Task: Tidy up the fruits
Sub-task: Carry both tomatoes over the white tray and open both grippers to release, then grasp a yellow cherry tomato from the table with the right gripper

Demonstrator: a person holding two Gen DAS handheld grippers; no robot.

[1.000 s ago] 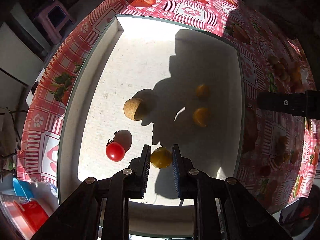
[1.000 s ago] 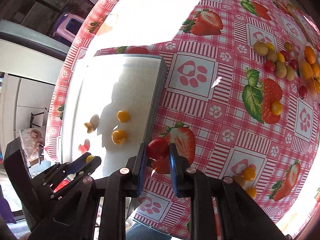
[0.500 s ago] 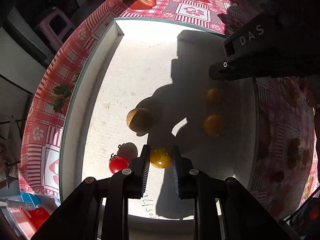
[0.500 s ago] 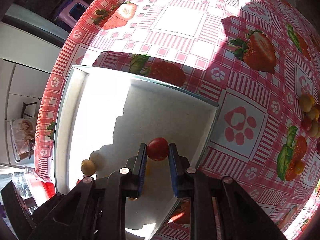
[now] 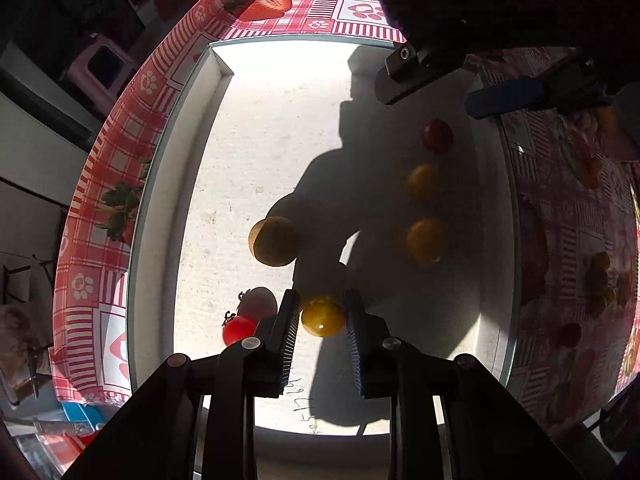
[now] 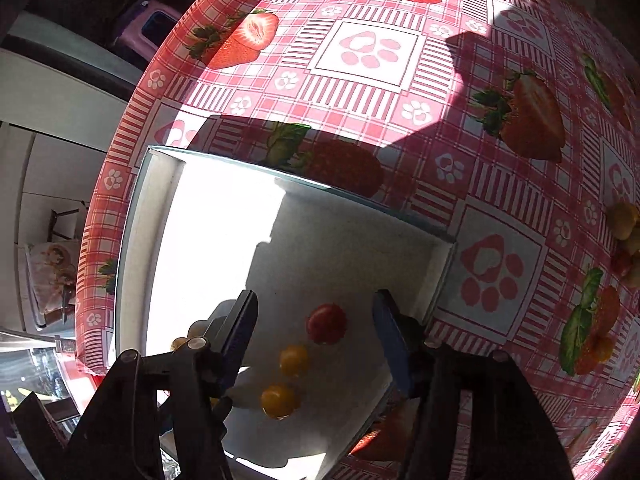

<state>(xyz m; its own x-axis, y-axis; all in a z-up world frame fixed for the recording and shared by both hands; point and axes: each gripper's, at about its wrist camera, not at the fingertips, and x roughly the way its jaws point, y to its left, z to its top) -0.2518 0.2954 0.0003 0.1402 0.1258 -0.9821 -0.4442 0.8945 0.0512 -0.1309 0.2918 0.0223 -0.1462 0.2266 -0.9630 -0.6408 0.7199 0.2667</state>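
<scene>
Clamped between the ribbed pads of the left gripper (image 5: 322, 320) a yellow fruit (image 5: 323, 316) is held, low over the floor of a white tray (image 5: 160, 240). Just left of the left jaw a red tomato (image 5: 239, 329) with a small stem is seen on the tray floor, partly hidden by the finger. Ahead of the jaws and slightly left, a brown round fruit (image 5: 274, 241) is found, half in sun and half in shadow. Ahead and to the right, in shadow, two orange fruits are lined up: the nearer orange fruit (image 5: 425, 240) and, beyond it, the farther orange fruit (image 5: 421, 180). Further still along that line a dark red tomato (image 5: 437, 135) is seen resting on the tray. Above it, the spread fingers of the right gripper (image 5: 460, 88) are seen.

From the right wrist camera, the right gripper (image 6: 316, 324) is shown spread wide with nothing grasped. Between its fingers, on the tray floor (image 6: 340, 248), the dark red tomato (image 6: 326, 323) lies free, touched by neither pad. Nearer to the camera, the two orange fruits (image 6: 293, 360) (image 6: 279, 401) are seen. Beyond the tray's far wall a red checked tablecloth (image 6: 372, 52) with strawberries and paw prints is spread. Far right of the jaws, at the frame edge, a cluster of loose fruits (image 6: 624, 220) is glimpsed on the cloth.
</scene>
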